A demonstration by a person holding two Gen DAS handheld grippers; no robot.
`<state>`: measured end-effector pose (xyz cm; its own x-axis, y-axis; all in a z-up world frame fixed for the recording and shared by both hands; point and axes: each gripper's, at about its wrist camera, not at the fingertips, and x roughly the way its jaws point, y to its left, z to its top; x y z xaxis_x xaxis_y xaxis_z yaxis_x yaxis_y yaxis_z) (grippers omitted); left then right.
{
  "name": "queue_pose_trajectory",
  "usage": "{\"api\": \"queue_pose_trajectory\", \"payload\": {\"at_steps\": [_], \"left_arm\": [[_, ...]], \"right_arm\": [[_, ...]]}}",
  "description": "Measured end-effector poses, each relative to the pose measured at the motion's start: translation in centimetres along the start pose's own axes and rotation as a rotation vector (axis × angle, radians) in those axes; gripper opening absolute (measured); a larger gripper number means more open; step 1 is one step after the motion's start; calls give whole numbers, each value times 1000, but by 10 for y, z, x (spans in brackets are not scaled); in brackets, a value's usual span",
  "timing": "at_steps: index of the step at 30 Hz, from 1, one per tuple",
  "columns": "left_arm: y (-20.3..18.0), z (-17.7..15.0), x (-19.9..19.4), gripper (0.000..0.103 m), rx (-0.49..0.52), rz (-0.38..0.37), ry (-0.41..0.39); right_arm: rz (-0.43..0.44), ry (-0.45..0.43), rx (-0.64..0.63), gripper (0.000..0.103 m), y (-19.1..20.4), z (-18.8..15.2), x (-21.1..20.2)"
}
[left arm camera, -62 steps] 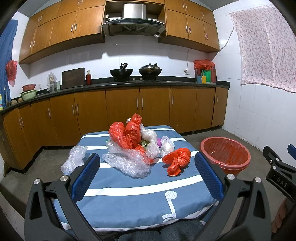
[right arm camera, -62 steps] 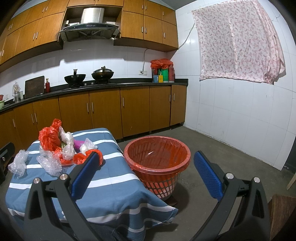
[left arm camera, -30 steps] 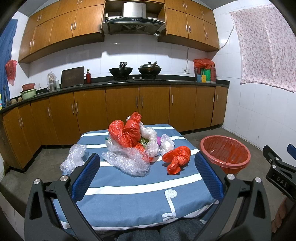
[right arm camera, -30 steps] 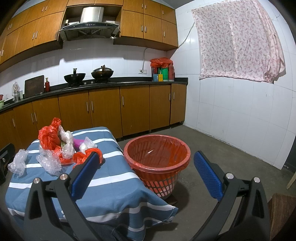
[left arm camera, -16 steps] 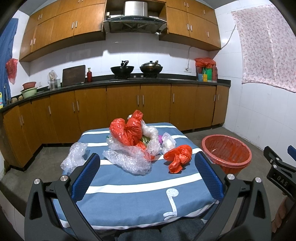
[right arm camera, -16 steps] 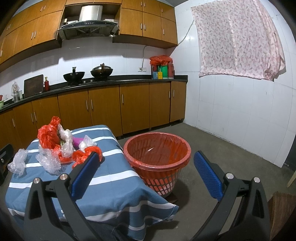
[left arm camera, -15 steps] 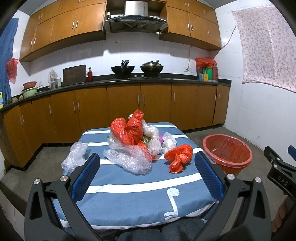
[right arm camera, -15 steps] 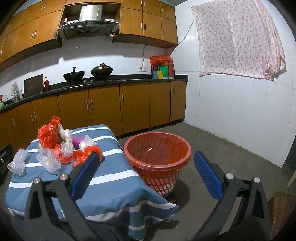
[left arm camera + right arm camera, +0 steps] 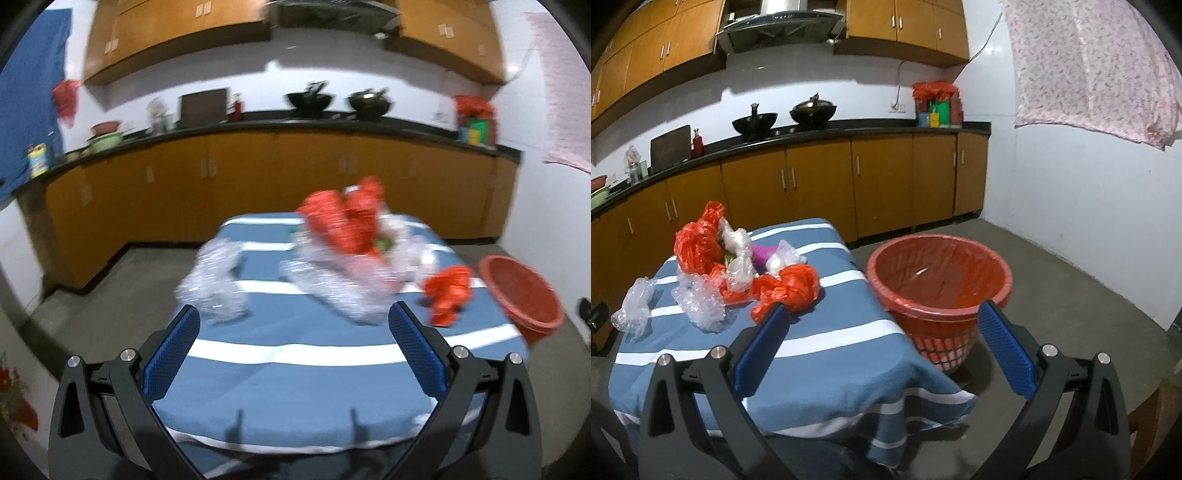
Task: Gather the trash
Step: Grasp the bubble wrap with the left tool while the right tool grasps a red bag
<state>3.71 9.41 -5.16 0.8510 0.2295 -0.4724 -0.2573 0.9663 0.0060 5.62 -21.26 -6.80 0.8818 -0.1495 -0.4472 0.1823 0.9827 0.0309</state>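
A heap of plastic trash lies on the blue striped tablecloth (image 9: 295,373): red bags (image 9: 343,221), clear bubble wrap (image 9: 332,291), a loose clear wrap (image 9: 218,291) at the left, and a crumpled red bag (image 9: 448,291) at the right. My left gripper (image 9: 293,350) is open above the near table edge, holding nothing; its view is blurred. My right gripper (image 9: 884,349) is open and empty, with the crumpled red bag (image 9: 788,290) just beyond its left finger. The red basket (image 9: 940,291), lined with a red bag, stands on the floor right of the table.
Wooden cabinets (image 9: 820,184) under a dark counter run along the back wall, with woks (image 9: 755,123) and a cutting board (image 9: 670,147) on top. A patterned cloth (image 9: 1097,70) hangs on the right wall. Bare concrete floor (image 9: 1071,314) surrounds the basket.
My left gripper has swung left and forward over the table, blurring its view; the heap now sits right of centre. My right gripper has moved closer and tilted down toward table and basket.
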Motion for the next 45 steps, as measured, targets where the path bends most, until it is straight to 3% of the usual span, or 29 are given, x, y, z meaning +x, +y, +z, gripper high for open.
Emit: {"api": "queue_pose_trajectory", "payload": {"at_steps": [8,12,17,25,32,38,43,45], "left_arm": [[67,21,56,101,-64,158,48],[83,33,85,101,-70,184,66],[95,40,120,101,-54,191,105],[99,35,162,101,-56,160,196],[101,31,190,98,-75,132,263],[104,24,203,80,-119,89,328],[100,22,202,51,-116,43,347],[97,22,201,44,-110,27,341]], "right_arm": [[44,52,7,99,31,11,39],[67,80,20,93,54,20,70],[85,126,26,85,82,29,110],[56,231,64,85,102,26,172],[53,287,88,85,103,22,200],[56,343,83,84,107,14,217],[139,397,121,55,105,6,224],[163,394,124,42,106,5,222]]}}
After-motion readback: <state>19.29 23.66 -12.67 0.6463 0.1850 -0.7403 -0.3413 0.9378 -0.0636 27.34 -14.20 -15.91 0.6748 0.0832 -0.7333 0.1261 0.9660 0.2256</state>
